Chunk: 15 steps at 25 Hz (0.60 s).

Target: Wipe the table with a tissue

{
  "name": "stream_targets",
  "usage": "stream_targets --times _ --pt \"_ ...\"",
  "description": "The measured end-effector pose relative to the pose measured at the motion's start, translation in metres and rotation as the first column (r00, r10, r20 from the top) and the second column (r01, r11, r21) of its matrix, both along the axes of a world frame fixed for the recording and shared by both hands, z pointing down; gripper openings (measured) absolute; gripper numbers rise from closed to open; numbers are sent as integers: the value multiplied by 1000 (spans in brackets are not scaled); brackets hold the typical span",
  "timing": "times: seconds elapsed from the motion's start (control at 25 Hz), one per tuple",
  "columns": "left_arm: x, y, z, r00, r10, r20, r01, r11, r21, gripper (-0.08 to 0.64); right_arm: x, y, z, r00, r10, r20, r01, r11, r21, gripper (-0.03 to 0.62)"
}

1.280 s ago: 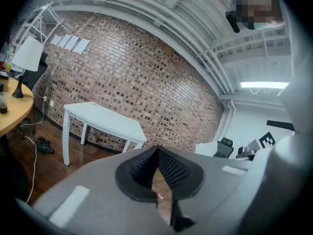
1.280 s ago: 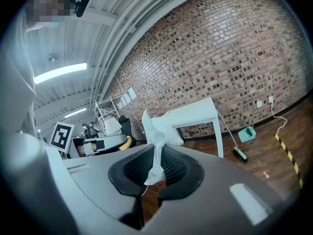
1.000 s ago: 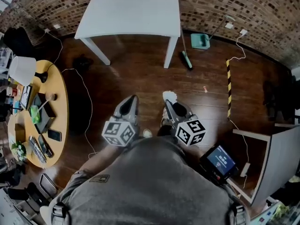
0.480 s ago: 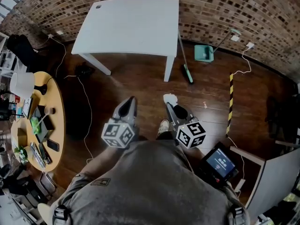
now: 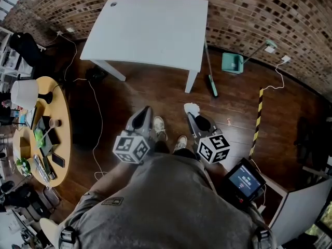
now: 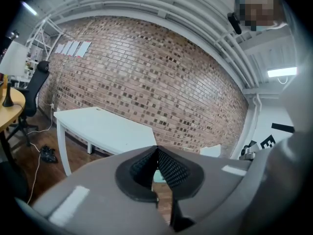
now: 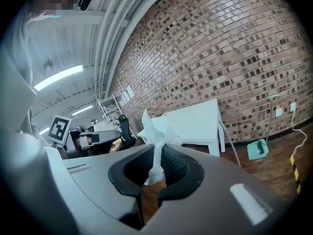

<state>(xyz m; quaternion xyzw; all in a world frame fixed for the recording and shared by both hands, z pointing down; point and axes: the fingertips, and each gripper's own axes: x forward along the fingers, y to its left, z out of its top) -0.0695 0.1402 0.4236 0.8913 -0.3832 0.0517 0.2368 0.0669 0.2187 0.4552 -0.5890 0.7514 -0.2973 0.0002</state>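
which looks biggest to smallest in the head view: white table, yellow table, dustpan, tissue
1. white table
2. yellow table
3. dustpan
4. tissue
The last two look close, and the tissue is nearer the camera.

Brick wall (image 5: 249,9) behind, dark wooden floor (image 5: 155,97), round yellow table (image 5: 66,110) at left bearing a white lamp (image 5: 24,94), strip light (image 7: 58,77) overhead

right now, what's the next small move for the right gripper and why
Probably carry the right gripper forward toward the white table. Its jaws are shut on the tissue, but the head view shows a stretch of wood floor between gripper and table, so the tissue cannot reach the tabletop yet.
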Motion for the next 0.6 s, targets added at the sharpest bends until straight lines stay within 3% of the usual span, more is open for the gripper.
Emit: stream_targets --times 0.6 --pt "0 -157 16 998 42 -48 -44 998 -41 2 4 -146 13 996 41 -81 -48 996 -76 48"
